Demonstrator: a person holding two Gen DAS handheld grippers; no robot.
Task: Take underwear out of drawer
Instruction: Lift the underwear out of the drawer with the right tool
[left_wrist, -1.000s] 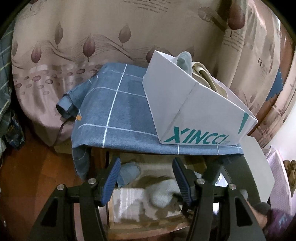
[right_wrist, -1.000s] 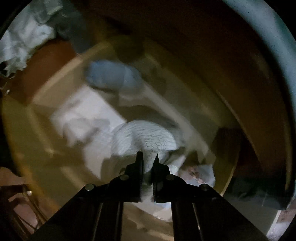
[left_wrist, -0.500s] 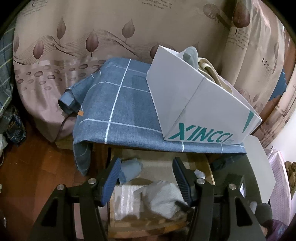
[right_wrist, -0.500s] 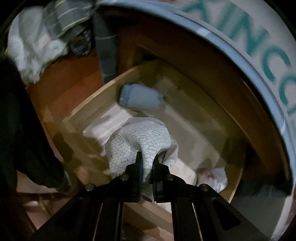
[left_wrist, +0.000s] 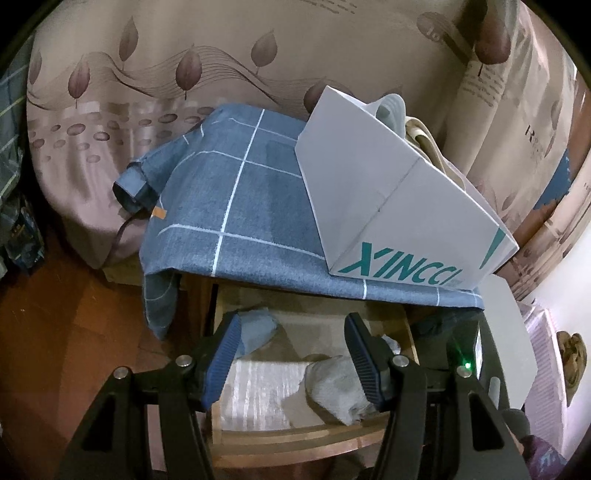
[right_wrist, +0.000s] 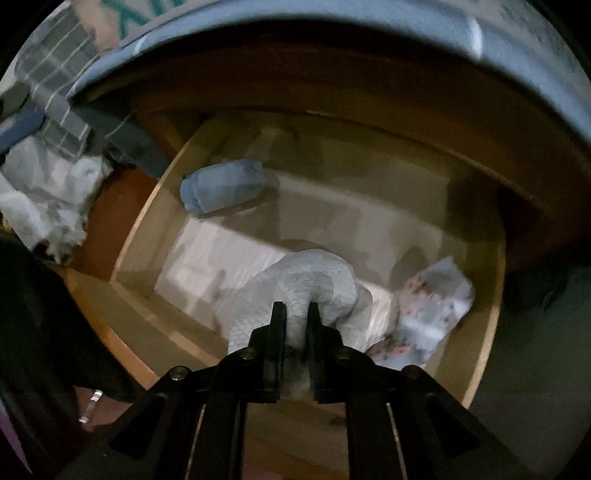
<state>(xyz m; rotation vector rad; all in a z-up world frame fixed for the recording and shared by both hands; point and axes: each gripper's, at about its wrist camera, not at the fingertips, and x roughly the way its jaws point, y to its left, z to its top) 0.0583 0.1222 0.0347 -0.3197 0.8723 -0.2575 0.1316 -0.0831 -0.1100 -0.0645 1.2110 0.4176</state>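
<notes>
one open wooden drawer (left_wrist: 295, 441), blue checked cloth (left_wrist: 236, 206), leaf-print curtain (left_wrist: 184, 55), reddish floor (left_wrist: 74, 314)

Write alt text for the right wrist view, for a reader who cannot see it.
The right gripper is shut on a pale grey patterned underwear over an open wooden drawer. A rolled blue garment lies at the drawer's far left, and a white floral-print piece at its right.

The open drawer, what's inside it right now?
The drawer holds a rolled blue piece, a floral piece at the right, and pale patterned underwear pinched by the right gripper. The back, under the blue cloth, is hidden.
</notes>
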